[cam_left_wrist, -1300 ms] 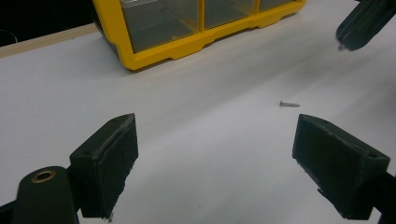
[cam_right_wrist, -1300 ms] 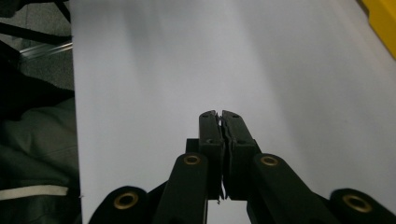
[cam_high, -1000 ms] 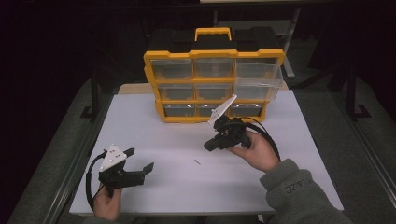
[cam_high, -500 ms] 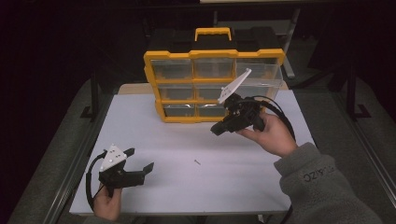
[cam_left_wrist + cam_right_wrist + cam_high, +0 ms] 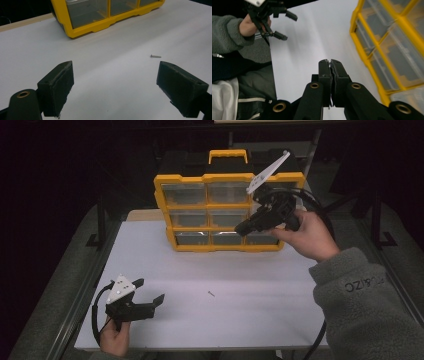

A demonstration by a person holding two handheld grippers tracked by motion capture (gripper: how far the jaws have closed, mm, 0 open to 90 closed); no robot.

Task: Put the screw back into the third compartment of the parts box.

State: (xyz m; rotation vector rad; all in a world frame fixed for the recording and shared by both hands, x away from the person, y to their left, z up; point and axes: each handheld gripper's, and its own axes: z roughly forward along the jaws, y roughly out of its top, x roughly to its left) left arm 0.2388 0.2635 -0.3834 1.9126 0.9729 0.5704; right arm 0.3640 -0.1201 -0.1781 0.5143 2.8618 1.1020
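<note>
**Q:** Walk me through the layout?

**Me:** The table [image 5: 280, 320] is white. The organizer [image 5: 161, 205] stands upright at the middle of its far edge, drawer fronts facing me. My right gripper [image 5: 240, 231] is up in the air in front of the organizer's right column, tips pointing at the lower drawers. Its jaws are pressed flat together, and I see nothing between them. My left gripper [image 5: 149, 291] sits low by the near left corner with its jaws spread wide and empty. A screw [image 5: 211, 294] lies loose on the bare middle of the table, nearer the near edge and well apart from both tools.

**Q:** What could go wrong from here?

**Me:** Mostly the organizer, I'd say. It's tall, upright and close to the far edge. If I push on a drawer front with the shut right tips, the whole box could slide back or tip, because my left gripper is too far off to steady it. Shut jaws also can't catch a drawer lip, so they'd likely skate off the clear plastic.

**Q:** And the cables?

**Me:** The right one loops beside the organizer's right end. A quick swing could snag that corner and drag the box.

**Q:** The screw?

**Me:** It's small and round. A sleeve or a trailing cable sweeping across could roll it off the near edge.
</note>
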